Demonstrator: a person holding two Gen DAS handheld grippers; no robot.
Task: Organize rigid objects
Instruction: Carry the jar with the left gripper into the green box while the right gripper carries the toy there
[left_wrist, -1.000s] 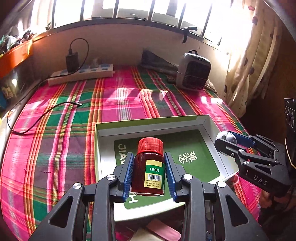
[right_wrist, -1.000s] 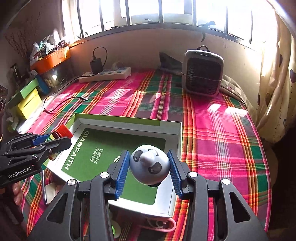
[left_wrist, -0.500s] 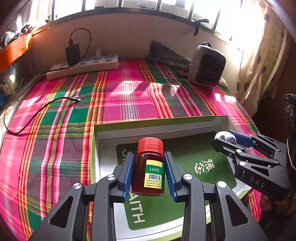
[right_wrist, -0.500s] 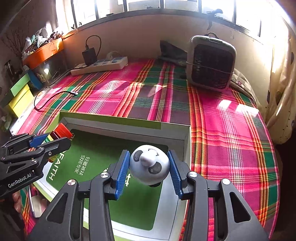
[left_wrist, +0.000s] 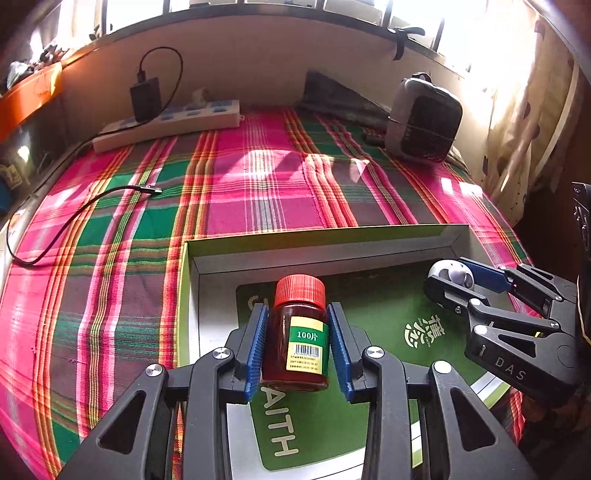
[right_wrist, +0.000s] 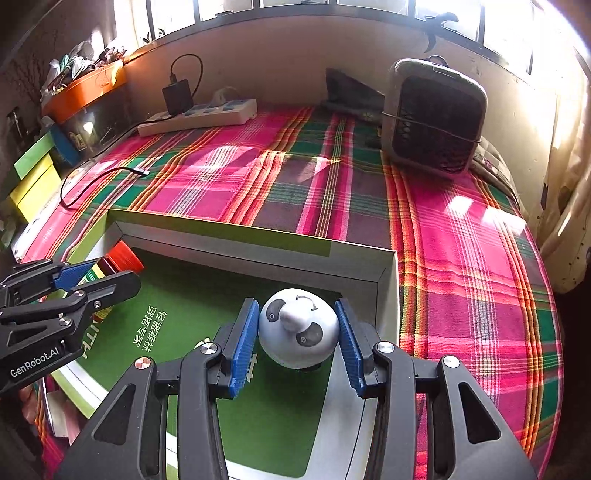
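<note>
Two handheld grippers hover over a shallow open box with a green printed floor, lying on a pink and green plaid table. The left gripper has its blue-padded jaws clamped on a dark red pill bottle with a red cap, upright above the box's left part. The right gripper has its jaws clamped on a round white panda figure above the box's right part, near its wall.

A red-capped brown bottle, a white-and-black panda ball, a green-floored box, pink-green plaid cloth.
</note>
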